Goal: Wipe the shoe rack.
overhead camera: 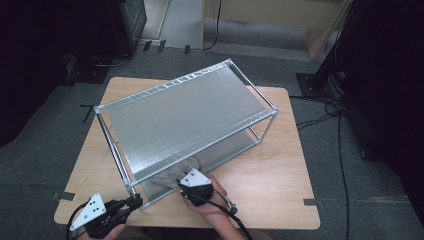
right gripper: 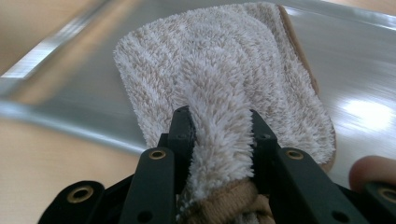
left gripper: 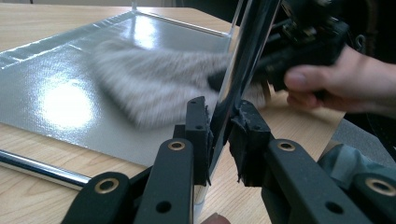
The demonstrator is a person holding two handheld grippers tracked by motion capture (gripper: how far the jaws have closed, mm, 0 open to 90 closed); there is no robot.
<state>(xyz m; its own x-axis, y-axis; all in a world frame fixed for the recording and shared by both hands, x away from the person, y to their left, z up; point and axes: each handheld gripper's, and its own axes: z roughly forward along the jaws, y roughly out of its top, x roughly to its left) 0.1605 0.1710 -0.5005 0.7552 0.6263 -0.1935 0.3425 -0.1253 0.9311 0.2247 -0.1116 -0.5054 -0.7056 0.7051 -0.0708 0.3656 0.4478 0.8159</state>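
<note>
Your left gripper [overhead camera: 134, 200] is clamped on the near corner post [left gripper: 233, 84] of the rack [overhead camera: 185, 107], both pads pressed against the chrome tube. Your right gripper [right gripper: 219, 121] pinches a raised fold of the cloth [right gripper: 233, 70], jaws closed on the pile. The cloth lies flat on the rack's lower shelf [left gripper: 56, 84], at its near edge, under the top shelf [overhead camera: 200, 100]. The rack stands on the table [overhead camera: 270, 175], skewed to its edges.
</note>
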